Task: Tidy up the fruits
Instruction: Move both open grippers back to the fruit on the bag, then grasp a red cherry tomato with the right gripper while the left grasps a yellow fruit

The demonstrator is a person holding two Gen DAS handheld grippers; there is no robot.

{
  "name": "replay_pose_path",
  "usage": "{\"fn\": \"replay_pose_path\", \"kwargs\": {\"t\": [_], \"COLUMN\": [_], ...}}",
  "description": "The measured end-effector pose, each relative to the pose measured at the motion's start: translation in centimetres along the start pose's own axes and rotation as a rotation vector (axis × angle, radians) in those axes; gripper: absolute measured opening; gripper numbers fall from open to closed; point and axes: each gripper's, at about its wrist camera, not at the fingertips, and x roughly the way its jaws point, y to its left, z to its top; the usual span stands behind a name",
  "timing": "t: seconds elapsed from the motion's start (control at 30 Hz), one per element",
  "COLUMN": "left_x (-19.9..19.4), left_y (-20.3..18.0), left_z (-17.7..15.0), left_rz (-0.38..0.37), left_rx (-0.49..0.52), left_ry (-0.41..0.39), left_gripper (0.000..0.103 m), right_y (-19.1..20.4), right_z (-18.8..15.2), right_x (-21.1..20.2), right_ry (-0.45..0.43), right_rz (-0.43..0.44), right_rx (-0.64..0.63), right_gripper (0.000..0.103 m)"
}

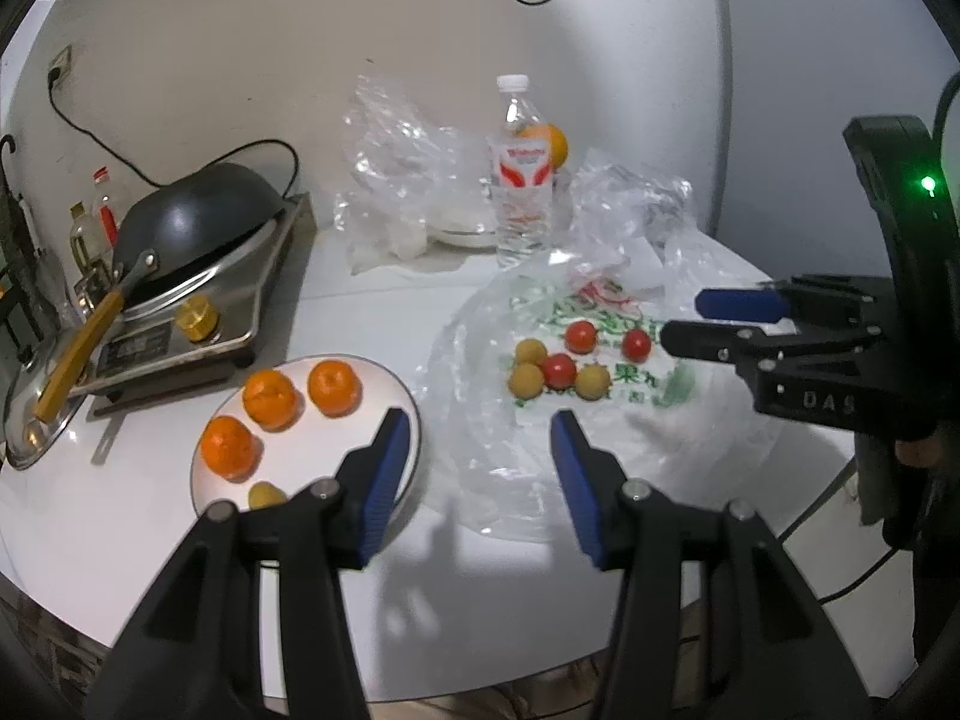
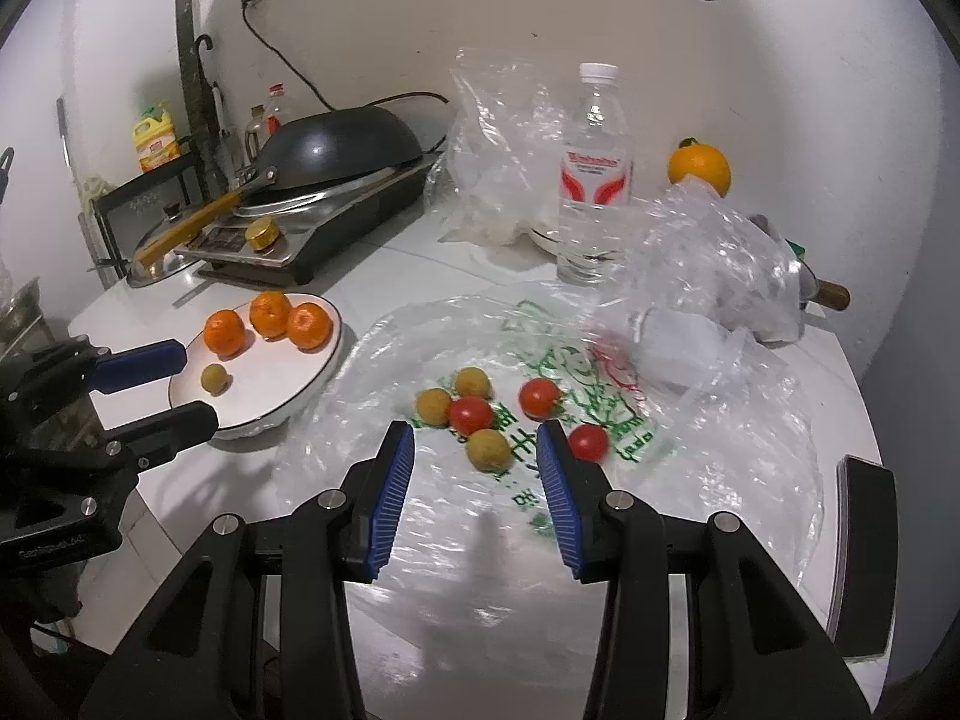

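Right gripper [image 2: 475, 441]: black frame, blue ribbed pads, jaws apart, nothing clamped. It hovers over the flat clear plastic bag with green print [image 2: 600, 420] spread on the white worktop [image 2: 180, 516]. One small tan round fruit [image 2: 489, 450] sits just ahead of the gap between its pads; a small red cherry tomato [image 2: 588, 441] lies right beside the right pad.

Left gripper [image 1: 475, 438]: same build, jaws apart, empty. Left pad overlaps the near rim of the round white plate [image 1: 336, 420]; right pad is over the bag edge.

Beyond the right gripper, on the bag: two more tan fruits [image 2: 433, 407] and two more red tomatoes [image 2: 471, 414], clustered, some touching.

On the plate, left of the bag: three orange tangerines [image 2: 309, 326] at the far side, one small tan fruit [image 2: 215, 378] nearer the front, apart from them.

Further back: clear water bottle with red-and-white label [image 2: 594, 180], upright; crumpled clear bags [image 2: 498, 150] either side; one large orange [image 2: 699, 168] by the wall; black wok [image 2: 342, 150] upside down on a steel stove [image 2: 300, 240], far left.
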Motion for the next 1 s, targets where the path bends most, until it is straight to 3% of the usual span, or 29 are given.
{"fn": "replay_pose_path", "kwargs": {"t": [1.0], "left_x": [8.0], "left_y": [-6.5], "left_z": [1.9], "left_rz": [-0.068], "left_rx": [0.057], "left_ry": [0.111], "left_gripper": [0.050], "right_y": [-6.9], "right_z": [-1.2], "right_x": [3.8], "right_ry": [0.061], "right_rz": [0.053], "right_rx": [0.026], "right_gripper": [0.045]}}
